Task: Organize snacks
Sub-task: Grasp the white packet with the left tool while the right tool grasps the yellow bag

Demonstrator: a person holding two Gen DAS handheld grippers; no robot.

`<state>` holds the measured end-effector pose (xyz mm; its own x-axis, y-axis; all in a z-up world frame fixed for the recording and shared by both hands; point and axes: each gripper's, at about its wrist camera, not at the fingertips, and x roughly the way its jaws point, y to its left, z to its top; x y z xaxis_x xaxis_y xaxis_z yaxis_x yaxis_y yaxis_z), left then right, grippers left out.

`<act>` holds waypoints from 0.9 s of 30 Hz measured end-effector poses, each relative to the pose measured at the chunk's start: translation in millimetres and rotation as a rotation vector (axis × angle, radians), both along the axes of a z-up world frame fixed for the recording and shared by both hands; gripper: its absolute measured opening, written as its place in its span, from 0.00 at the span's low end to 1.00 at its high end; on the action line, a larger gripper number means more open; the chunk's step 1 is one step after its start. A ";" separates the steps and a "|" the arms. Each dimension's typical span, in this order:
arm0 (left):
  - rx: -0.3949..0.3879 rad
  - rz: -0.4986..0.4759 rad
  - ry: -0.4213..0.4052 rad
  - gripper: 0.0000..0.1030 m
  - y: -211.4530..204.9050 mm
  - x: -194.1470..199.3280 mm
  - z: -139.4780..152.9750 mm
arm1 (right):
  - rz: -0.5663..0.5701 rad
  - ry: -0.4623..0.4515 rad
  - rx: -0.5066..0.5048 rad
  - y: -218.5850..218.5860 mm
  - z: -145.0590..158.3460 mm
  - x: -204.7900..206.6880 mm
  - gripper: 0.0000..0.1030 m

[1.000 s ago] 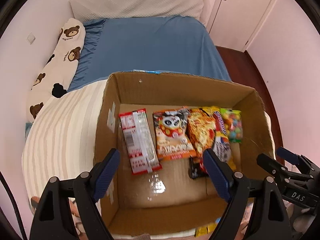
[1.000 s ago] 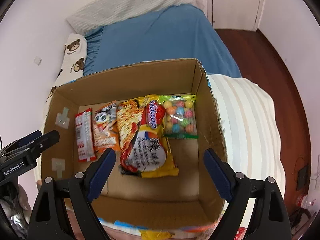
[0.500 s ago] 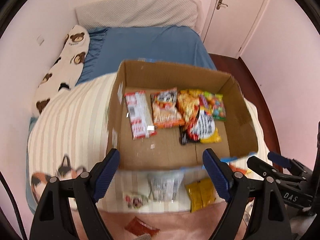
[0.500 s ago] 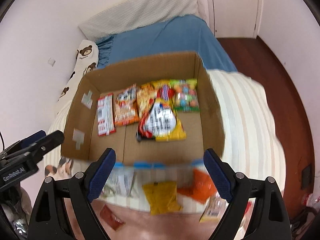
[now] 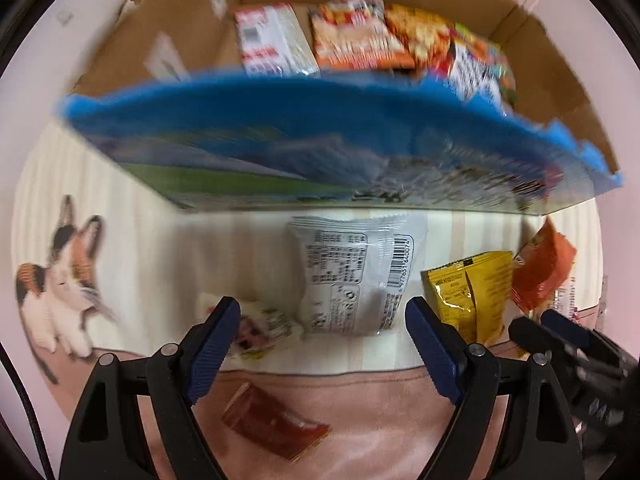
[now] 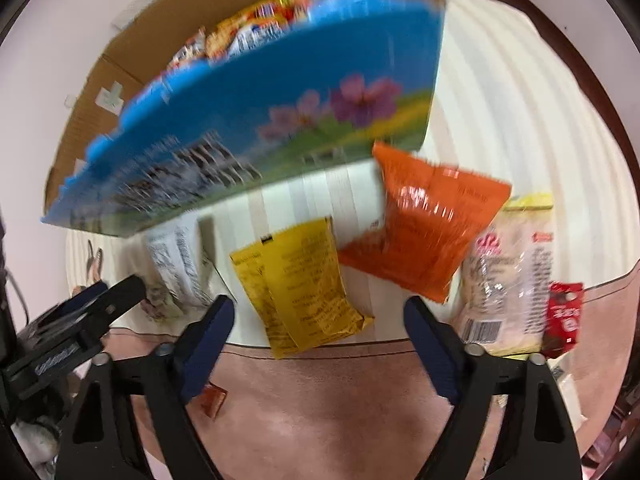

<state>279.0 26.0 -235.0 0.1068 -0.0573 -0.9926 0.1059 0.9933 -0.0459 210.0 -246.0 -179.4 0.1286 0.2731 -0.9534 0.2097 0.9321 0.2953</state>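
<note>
In the left wrist view we see the brown cardboard box with a blue printed outer wall (image 5: 320,140) filling the upper half; inside it lie a red-and-white packet (image 5: 272,40), an orange snack bag (image 5: 356,36) and further blurred packets to their right. Our left gripper (image 5: 322,344) stands spread with nothing between its pads, above a white plastic pouch with a barcode (image 5: 352,276) on the cream striped blanket (image 5: 160,260). A yellow foil sachet (image 5: 468,292) lies just right of it.

In the right wrist view our right gripper (image 6: 318,344), its jaws just closing, is still parted and empty over the yellow sachet (image 6: 304,292). A shiny orange bag (image 6: 424,224) lies near the box corner. Bare pink cover (image 6: 320,420) is below.
</note>
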 end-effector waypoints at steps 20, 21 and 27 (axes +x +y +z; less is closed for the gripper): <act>0.030 0.008 0.078 0.48 -2.4 -37.9 -43.8 | 0.171 0.048 -0.078 55.5 -54.1 7.5 0.76; 0.027 0.013 0.082 0.48 -1.7 -41.0 -44.3 | 0.171 0.047 -0.098 57.9 -54.4 5.2 0.73; 0.012 0.014 0.121 0.48 -6.3 -69.6 -47.0 | 0.150 0.120 -0.087 53.2 -59.6 -26.7 0.58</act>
<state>209.4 19.7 -282.0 -0.0130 -0.0442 -0.9989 0.0862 0.9953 -0.0451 183.3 -192.8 -239.0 -0.0228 0.1965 -0.9802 0.0949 0.9765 0.1936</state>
